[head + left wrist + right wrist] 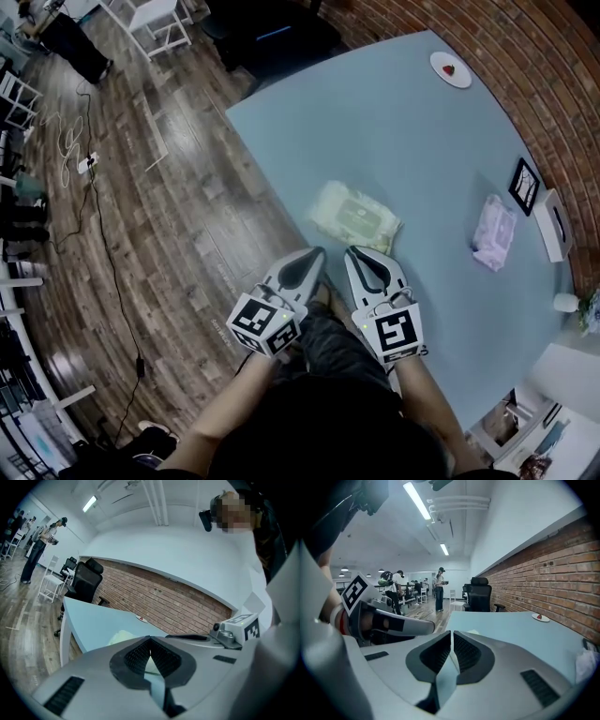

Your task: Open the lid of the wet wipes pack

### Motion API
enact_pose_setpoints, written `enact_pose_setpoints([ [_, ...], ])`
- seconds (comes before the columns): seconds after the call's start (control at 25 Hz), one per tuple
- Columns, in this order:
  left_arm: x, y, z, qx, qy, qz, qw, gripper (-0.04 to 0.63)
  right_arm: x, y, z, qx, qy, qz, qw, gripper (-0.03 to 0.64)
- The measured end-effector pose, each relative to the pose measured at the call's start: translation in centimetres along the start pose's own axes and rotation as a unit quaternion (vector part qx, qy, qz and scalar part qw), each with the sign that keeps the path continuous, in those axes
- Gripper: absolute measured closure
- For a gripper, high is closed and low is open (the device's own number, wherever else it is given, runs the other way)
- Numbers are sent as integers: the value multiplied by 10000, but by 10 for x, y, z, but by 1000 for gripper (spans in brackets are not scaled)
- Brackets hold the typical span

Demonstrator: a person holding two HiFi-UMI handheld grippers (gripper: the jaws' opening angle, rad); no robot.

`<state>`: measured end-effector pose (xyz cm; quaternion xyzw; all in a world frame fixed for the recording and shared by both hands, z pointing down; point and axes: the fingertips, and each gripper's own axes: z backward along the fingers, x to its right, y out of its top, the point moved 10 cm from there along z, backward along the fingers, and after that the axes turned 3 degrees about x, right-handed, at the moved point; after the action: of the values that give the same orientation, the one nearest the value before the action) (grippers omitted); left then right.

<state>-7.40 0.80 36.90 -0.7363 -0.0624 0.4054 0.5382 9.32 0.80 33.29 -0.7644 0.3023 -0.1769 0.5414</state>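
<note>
The wet wipes pack (pixel 354 216) is a pale green soft pack lying flat on the light blue table (pixel 412 131), near the table's front edge, its lid down. Both grippers sit side by side just short of it. The left gripper (pixel 317 255) is shut and empty, its tips over the table's edge. The right gripper (pixel 354 252) is also shut and empty, close to the pack's near side. In the left gripper view the pack (pixel 123 637) shows beyond the closed left gripper (pixel 150 639). In the right gripper view only a sliver of the pack (pixel 474 632) peeks over the right gripper (pixel 451 632).
A pink soft pack (pixel 494 232), a small framed picture (pixel 523 185) and a white box (pixel 555 225) lie at the table's right side by the brick wall. A white plate (pixel 451 69) sits at the far end. A black office chair (pixel 480 595) stands beyond the table.
</note>
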Motion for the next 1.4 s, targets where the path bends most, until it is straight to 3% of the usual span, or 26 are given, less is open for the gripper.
enact_pose_setpoints([
  [0.2,-7,1,-18,-75,61,-10,10000,581,26,1,-11,-449,53,291,9986,593],
  [0.28,-10,0,-23,-106,118,-6,9999,581,34,0,-17,-608,213,402,9971,515],
  [0.64,-15,-9,-37,-234,283,-78,9993,581,52,-6,-38,-1071,731,1099,9854,425],
  [1.4,-31,-17,-61,-604,63,-398,9974,581,67,-12,-60,-1447,1233,1281,9734,331],
])
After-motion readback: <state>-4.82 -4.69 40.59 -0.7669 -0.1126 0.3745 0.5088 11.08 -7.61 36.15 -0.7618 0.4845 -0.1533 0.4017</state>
